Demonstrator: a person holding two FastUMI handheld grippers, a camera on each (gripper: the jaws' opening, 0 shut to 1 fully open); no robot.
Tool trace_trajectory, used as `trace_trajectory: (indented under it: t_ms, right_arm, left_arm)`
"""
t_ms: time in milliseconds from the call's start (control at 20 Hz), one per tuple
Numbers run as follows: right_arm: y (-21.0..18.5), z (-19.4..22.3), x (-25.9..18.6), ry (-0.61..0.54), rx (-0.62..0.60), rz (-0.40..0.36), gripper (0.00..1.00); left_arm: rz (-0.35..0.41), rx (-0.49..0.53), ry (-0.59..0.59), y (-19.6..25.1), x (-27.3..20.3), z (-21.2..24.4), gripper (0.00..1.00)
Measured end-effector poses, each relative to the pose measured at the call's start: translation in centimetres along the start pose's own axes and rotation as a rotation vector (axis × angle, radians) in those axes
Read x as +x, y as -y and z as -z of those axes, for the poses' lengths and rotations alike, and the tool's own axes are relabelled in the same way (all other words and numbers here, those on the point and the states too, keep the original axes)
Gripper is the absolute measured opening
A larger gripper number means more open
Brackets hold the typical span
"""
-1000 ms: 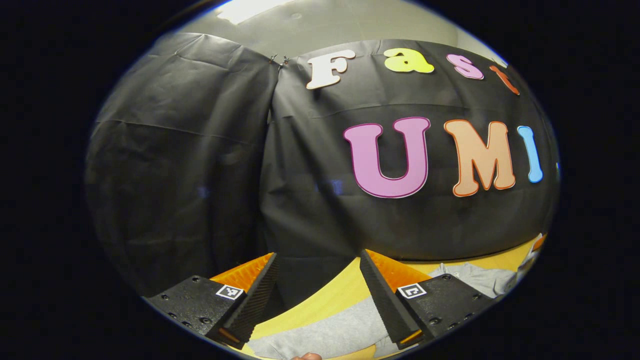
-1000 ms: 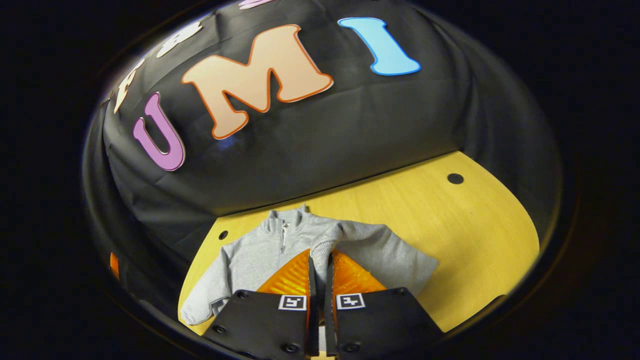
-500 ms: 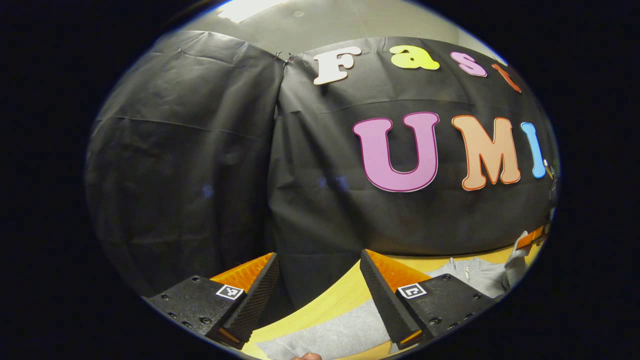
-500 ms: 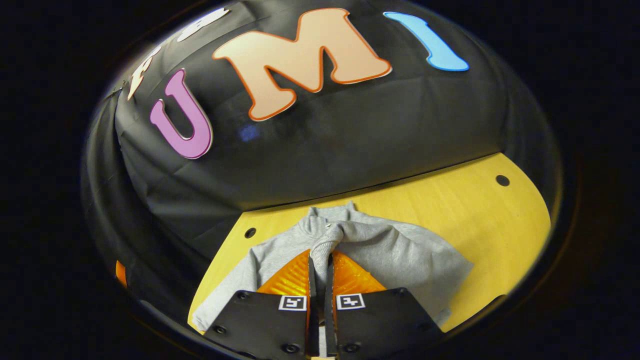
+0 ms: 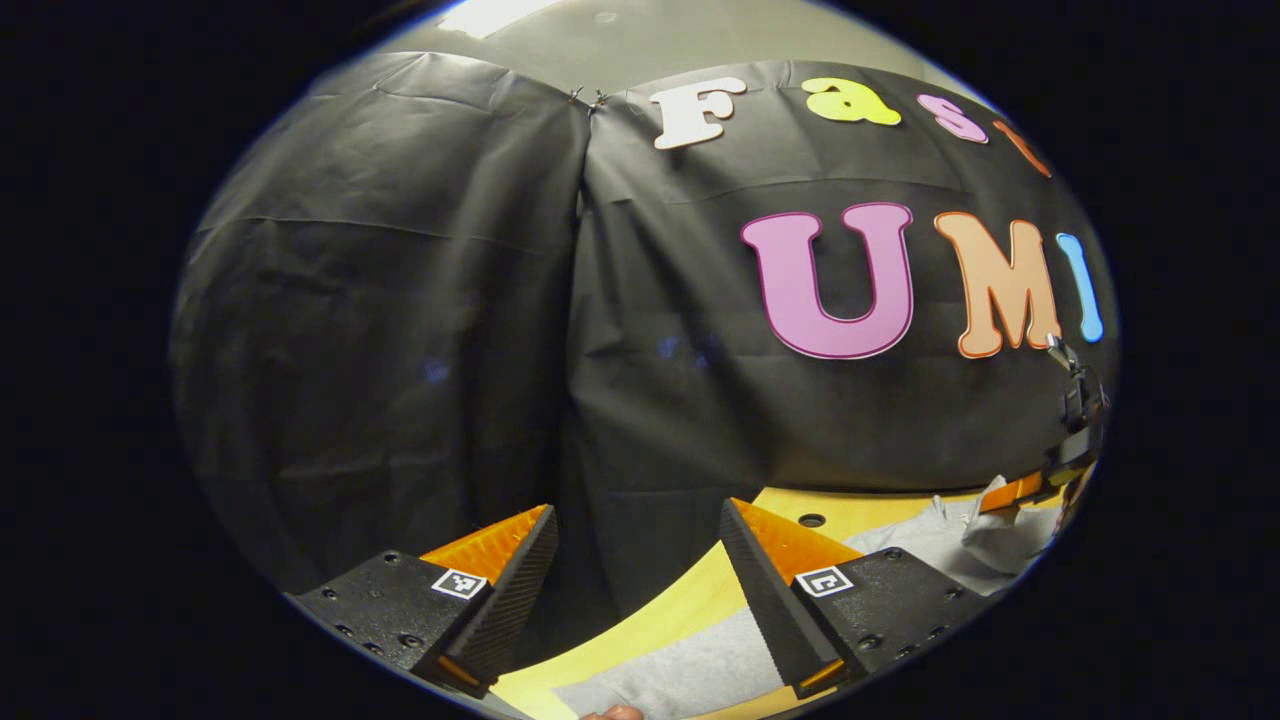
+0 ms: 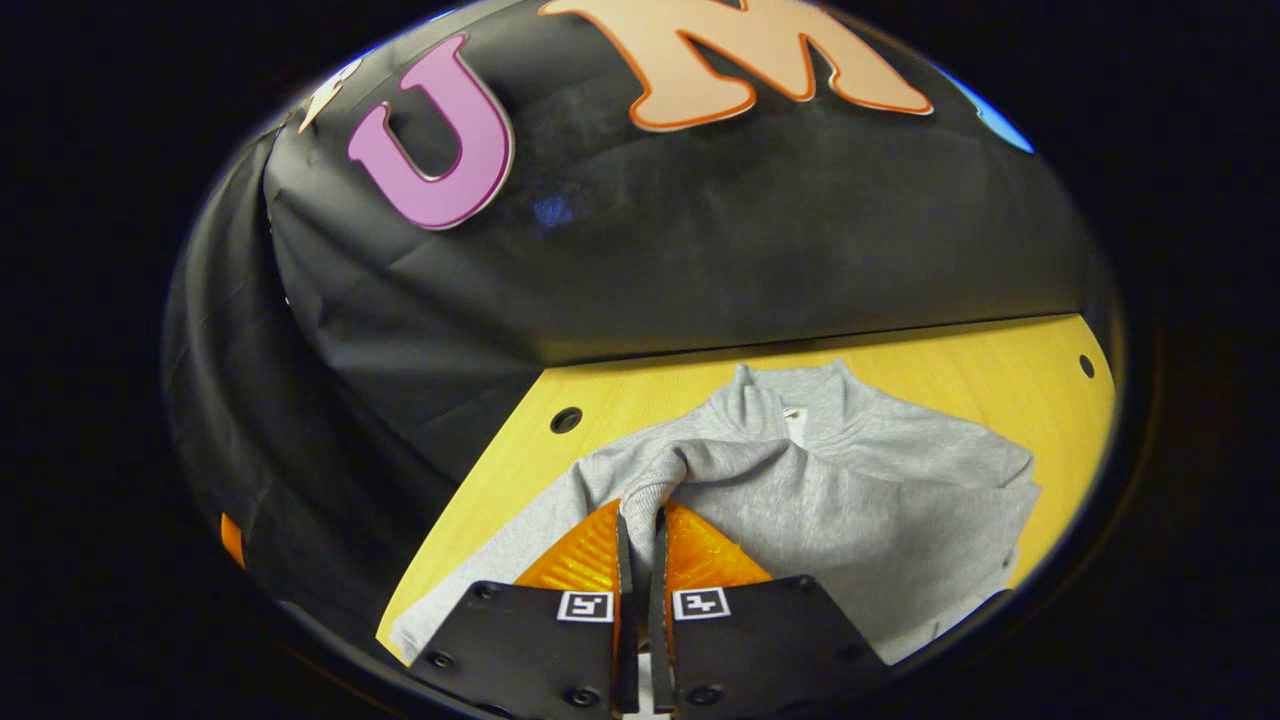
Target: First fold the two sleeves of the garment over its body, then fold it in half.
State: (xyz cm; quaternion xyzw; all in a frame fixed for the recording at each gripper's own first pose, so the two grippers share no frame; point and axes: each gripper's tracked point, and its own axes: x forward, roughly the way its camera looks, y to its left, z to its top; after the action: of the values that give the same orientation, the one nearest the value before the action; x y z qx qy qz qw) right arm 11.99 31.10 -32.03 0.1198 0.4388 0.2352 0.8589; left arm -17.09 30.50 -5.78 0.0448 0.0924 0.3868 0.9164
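— Two grippers, taken left to right: what is the left gripper (image 5: 635,560) doing?

— It hangs with its jaws spread wide and nothing between them, tilted up toward the black cloth booth wall (image 5: 400,300). Below its fingers lies a strip of the grey fleece zip-neck pullover (image 5: 680,670) on the yellow wooden table (image 5: 690,590). At the far right of the left gripper view, the other gripper shows with a fold of grey cloth hanging from it.

— And the right gripper (image 6: 640,525)?

— Clamped on the ribbed cuff of the right sleeve (image 6: 650,480), both fingers pressing it. Half a second ago that cuff hung nearer the collar; now the sleeve is drawn farther across the chest, and the collar (image 6: 790,395) sits off to the right.

— What does that mean for the task?

— I judge the first sleeve fold nearly laid. It wants lowering and letting go. The left sleeve (image 6: 470,610) lies stretched out toward the table's near edge, unfolded, so that comes next, then the halving.
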Motion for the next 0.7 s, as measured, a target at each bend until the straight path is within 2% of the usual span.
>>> trace_trajectory:
  t_ms: [150,200,450,500,550,600,700]
  right_arm:
    - [-1.1,2.8,2.5,-0.063,-0.024,0.008,0.05]
    - [-1.4,3.7,3.1,-0.082,-0.033,0.013,0.07]
    - [-2.1,6.1,5.4,-0.143,-0.080,0.025,0.07]
    - [-2.5,6.5,5.2,-0.150,-0.079,0.011,0.16]
    - [-2.8,6.7,5.2,-0.147,-0.082,0.002,0.16]
    - [-3.3,6.2,4.8,-0.132,-0.089,-0.012,0.27]
    - [-3.8,5.1,4.6,-0.086,-0.103,-0.026,0.63]
  left_arm:
    - [-0.019,0.008,-0.016,-1.6,0.2,0.7,0.95]
    - [-0.025,0.012,-0.023,-2.0,0.2,1.1,0.95]
    - [-0.048,0.008,-0.068,-3.7,0.4,3.1,0.96]
    - [-0.048,0.004,-0.075,-4.0,0.5,3.5,0.97]
    - [-0.047,0.000,-0.083,-4.1,0.5,3.9,0.97]
    - [-0.044,-0.004,-0.092,-4.1,0.7,4.4,0.96]
    - [-0.038,-0.016,-0.116,-4.0,0.9,5.9,0.97]
